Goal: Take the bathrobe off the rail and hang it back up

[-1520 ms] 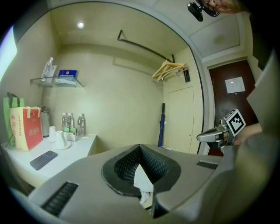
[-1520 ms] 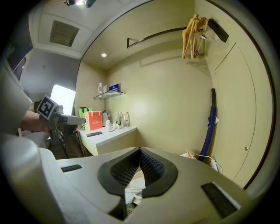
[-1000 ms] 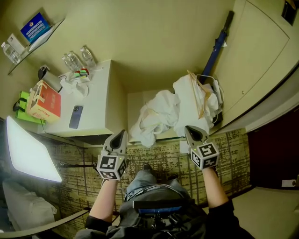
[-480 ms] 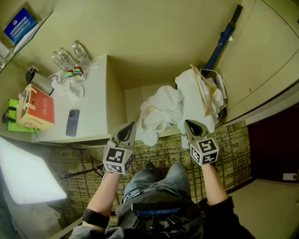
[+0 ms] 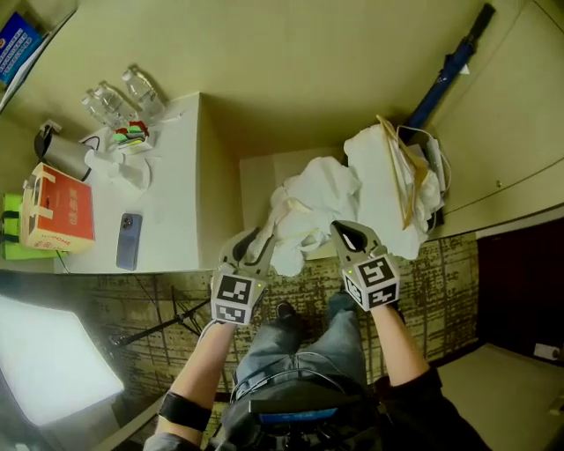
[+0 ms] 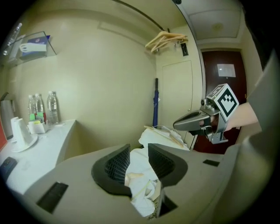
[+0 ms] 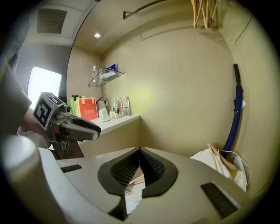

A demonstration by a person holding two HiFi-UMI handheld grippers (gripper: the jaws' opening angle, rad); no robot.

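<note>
The white bathrobe (image 5: 339, 207) lies in a crumpled heap on a low white shelf (image 5: 256, 181), with a wooden hanger (image 5: 401, 176) resting on its right part. My left gripper (image 5: 253, 244) is at the heap's near left edge. Its jaws are opening, and the robe (image 6: 140, 170) shows through the gap without being pinched. My right gripper (image 5: 348, 234) hovers shut and empty over the heap's near edge, its tips (image 7: 139, 151) meeting. The rail (image 7: 144, 8) runs high on the wall, with bare wooden hangers (image 6: 166, 40) hanging from it.
A white counter (image 5: 167, 203) to the left carries water bottles (image 5: 119, 92), a red box (image 5: 62, 207), a phone (image 5: 129, 240) and a kettle (image 5: 57, 151). A blue umbrella (image 5: 449, 70) leans in the corner. Patterned carpet (image 5: 167, 304) lies underfoot, a door (image 6: 177, 96) to the right.
Both grippers have moved forward to the robe heap's near edge. The left gripper's jaws, shut before, now stand apart. The right gripper has stayed shut.
</note>
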